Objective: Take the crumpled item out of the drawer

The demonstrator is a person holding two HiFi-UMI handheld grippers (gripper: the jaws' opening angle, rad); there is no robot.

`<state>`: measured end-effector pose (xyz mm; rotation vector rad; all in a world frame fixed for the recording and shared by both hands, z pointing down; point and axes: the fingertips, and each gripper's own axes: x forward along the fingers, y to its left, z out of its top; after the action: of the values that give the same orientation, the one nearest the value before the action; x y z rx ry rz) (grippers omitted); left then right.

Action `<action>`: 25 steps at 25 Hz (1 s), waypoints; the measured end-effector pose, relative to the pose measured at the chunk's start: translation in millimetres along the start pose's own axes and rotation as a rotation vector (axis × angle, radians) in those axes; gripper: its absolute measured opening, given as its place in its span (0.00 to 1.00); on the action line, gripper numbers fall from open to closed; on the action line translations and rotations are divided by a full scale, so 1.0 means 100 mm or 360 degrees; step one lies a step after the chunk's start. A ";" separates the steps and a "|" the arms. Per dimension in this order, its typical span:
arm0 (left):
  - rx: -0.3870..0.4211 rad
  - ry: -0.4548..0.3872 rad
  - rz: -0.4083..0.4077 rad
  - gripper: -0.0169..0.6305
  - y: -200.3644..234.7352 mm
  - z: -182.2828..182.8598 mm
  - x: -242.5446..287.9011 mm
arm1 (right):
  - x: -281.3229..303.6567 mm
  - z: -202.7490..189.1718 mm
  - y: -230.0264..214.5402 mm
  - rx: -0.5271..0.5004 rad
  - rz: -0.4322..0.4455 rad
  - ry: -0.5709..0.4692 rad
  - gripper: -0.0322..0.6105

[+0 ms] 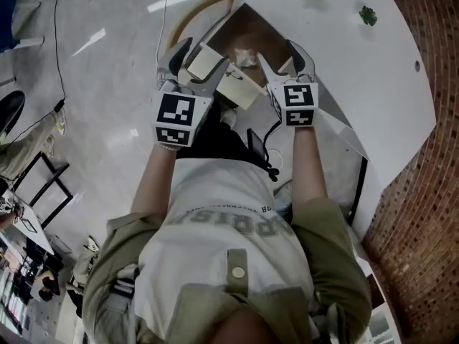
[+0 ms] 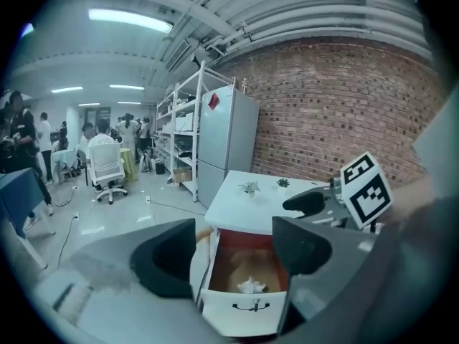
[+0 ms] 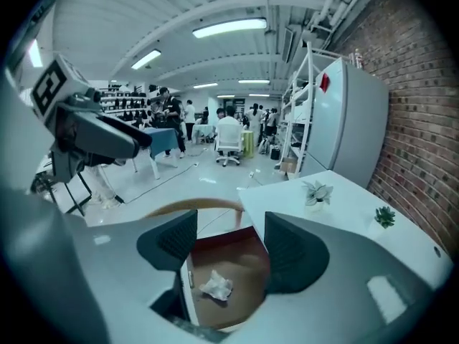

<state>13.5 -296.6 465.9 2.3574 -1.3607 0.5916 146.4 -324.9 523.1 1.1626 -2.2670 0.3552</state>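
Your left gripper [image 1: 195, 63] and right gripper [image 1: 285, 64] are both held above the open drawer [image 1: 252, 33] at the upper centre of the head view. They are side by side and apart from each other.

In the left gripper view, the jaws stand wide apart with nothing between them. The drawer shows through the gap at the lower centre of the frame, with its white front panel [image 2: 247, 314] towards the bottom edge.

In the right gripper view, the jaws are likewise spread wide and grip nothing.

The crumpled item [image 3: 216, 286] is a white wad. It lies on the brown drawer floor, just behind the front panel, at the lower centre of the right gripper view, and is clear of both jaws.

The drawer belongs to a white desk [image 1: 358, 70] that fills the upper right of the head view. A small plant [image 3: 316, 191] stands on the desk top. A brick wall [image 3: 423, 120] runs along the right edge of the right gripper view.
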 end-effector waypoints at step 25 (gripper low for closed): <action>-0.0018 0.0172 -0.0026 0.55 0.31 -0.77 0.51 | 1.86 -2.39 0.33 -0.0144 0.0629 0.1011 0.52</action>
<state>-4.7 -310.3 560.1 2.2900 -1.2933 0.6939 119.3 -316.3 826.3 0.4481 -1.8939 0.6596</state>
